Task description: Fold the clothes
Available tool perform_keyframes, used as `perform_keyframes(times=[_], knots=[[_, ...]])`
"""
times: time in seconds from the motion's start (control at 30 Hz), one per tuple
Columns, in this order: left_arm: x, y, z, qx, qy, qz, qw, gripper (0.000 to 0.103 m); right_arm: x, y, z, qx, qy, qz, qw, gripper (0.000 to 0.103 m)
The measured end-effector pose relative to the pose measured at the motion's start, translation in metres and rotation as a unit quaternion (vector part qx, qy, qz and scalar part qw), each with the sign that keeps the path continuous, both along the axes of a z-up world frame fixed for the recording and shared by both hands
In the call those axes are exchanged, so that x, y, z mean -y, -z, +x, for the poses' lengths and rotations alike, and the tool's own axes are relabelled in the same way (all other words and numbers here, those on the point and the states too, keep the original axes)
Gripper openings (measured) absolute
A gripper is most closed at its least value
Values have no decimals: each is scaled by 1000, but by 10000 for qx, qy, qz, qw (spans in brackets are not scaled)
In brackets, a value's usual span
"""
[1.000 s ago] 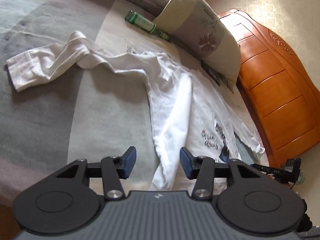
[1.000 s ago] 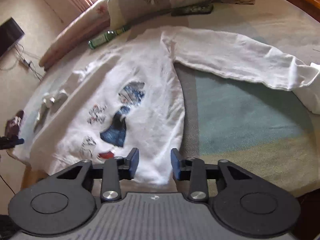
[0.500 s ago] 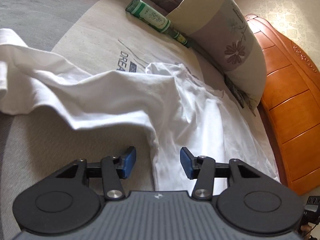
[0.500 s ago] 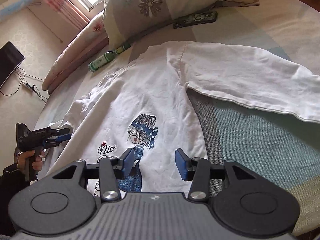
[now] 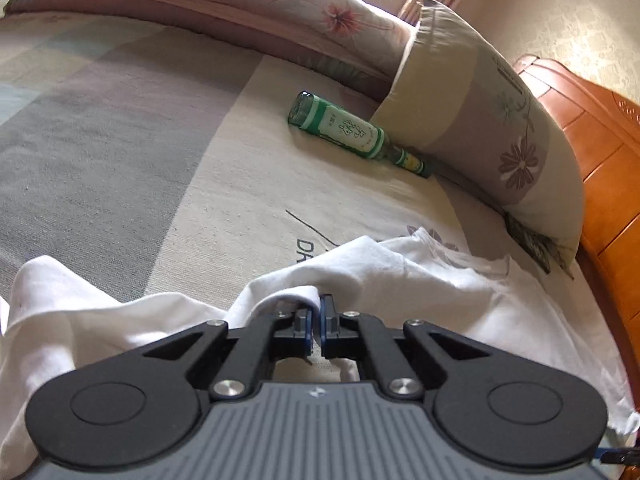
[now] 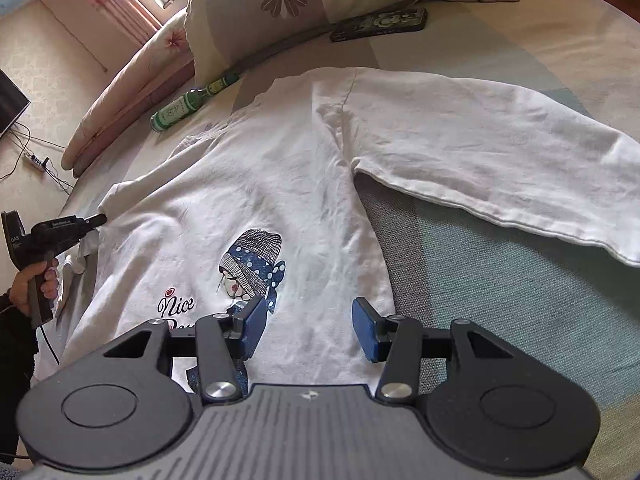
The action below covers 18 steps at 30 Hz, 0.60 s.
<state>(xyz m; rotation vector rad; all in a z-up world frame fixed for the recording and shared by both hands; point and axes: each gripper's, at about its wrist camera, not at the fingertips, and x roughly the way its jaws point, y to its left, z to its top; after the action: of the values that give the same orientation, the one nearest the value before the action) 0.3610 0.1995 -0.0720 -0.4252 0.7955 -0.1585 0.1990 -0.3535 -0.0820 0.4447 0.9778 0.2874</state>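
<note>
A fold of the shirt is pinched by the left gripper at 9 o'clock; the right gripper is held spread. A sleeve fold is judged underway; carrying inward is called for.

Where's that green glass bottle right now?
The green glass bottle lies on its side on the bed, upper centre of the left wrist view, its neck against the floral pillow. It sits beyond the white shirt, not touching it.

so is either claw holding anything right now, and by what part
The left claw is shut on the white shirt, pinching a fold of cloth by its left shoulder and sleeve. The right claw is open over the shirt's front and holds nothing.
</note>
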Motion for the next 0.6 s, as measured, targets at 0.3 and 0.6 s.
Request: perform_keyframes(times=[0.3,0.6], knots=[[10,2,-19,-198,417,256,9986,13,14,12,25,-64,296,535,9981,61],[44,-30,-79,-124,1315,893,9872,29,51,39,60,-268,1041,1779,9782,74]])
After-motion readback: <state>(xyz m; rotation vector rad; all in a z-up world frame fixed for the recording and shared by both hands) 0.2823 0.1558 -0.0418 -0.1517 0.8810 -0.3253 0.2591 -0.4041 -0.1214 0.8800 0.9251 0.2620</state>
